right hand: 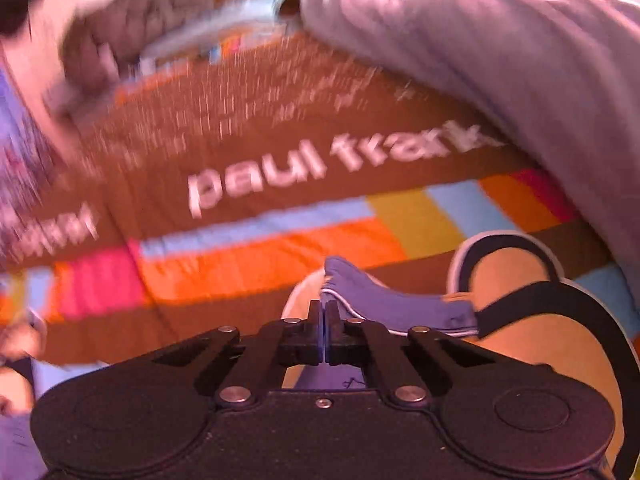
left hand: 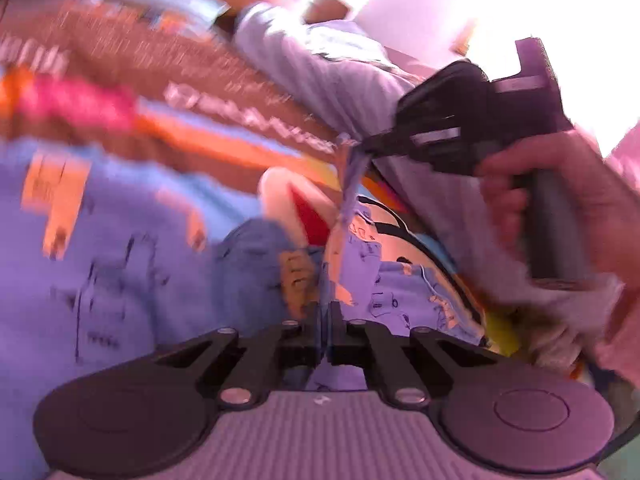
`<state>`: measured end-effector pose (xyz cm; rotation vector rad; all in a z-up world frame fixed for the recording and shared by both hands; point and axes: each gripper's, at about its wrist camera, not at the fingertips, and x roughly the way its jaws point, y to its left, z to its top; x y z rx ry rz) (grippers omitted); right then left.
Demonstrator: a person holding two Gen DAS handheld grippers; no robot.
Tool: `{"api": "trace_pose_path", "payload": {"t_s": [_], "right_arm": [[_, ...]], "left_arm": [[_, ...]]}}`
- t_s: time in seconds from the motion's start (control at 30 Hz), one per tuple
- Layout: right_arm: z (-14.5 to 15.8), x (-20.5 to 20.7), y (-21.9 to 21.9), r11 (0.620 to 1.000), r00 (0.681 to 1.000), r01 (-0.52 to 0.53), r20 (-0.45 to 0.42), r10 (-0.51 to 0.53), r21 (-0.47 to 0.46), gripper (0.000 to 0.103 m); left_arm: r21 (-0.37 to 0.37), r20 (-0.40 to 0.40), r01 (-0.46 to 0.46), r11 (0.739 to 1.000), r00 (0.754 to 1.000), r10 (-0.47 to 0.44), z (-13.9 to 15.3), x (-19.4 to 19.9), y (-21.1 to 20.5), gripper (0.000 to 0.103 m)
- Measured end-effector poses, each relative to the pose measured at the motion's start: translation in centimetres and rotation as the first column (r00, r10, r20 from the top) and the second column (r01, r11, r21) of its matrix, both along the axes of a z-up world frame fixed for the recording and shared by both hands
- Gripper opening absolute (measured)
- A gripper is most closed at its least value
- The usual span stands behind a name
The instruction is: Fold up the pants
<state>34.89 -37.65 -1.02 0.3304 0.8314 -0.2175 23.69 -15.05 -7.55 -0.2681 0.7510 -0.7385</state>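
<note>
Pants [left hand: 132,240] are the lilac-blue ones with little dark doodles and orange patches, spread over a colourful bedspread [right hand: 280,152] with brown, orange and pink stripes and white lettering. So we're on a bed, not a counter.

Starting on the left: the left tongs [left hand: 326,320] are pinched closed on a fold of the printed fabric, which rises between the fingers in a thin ridge. Most of the garment lies loose and rumpled to the left of them, so no neat fold shows over there.

Moving right, the right tongs [left hand: 370,142] are clamped onto the far end of that same raised strip, with the person's hand [left hand: 560,200] wrapped round the handle. From the right wrist view those tongs [right hand: 324,320] are fully closed with a blue hem edge [right hand: 384,300] with white piping caught between them, and the cloth flops off to the right.

My read: this is early going. Both grips are made on the cloth, but no finished fold is visible. What's left looks like carrying the held edge across, laying it flat, then folding again. Pretty blurry though, so I can't tell which part of the pants each side has.

A pale grey garment [right hand: 520,60] sits further back on the bed.
</note>
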Motion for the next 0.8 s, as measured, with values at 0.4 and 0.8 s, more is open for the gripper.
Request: {"api": "trace_pose_path", "payload": {"t_s": [0.4,0.8], "right_arm": [[-3.9,-22.5,-9.3,0.906,0.900,0.366,0.166,-0.403,0.212,0.000],[-6.4,-21.5,-10.5,0.940,0.946,0.294,0.084,-0.312,0.174,0.040]], "left_arm": [[0.419,0.123,0.210,0.883,0.951,-0.285,1.0,-3.9,-7.2,0.001],[0.517,0.110,0.195,0.833,0.951,-0.290,0.5,-5.2,-8.6,0.003]]}}
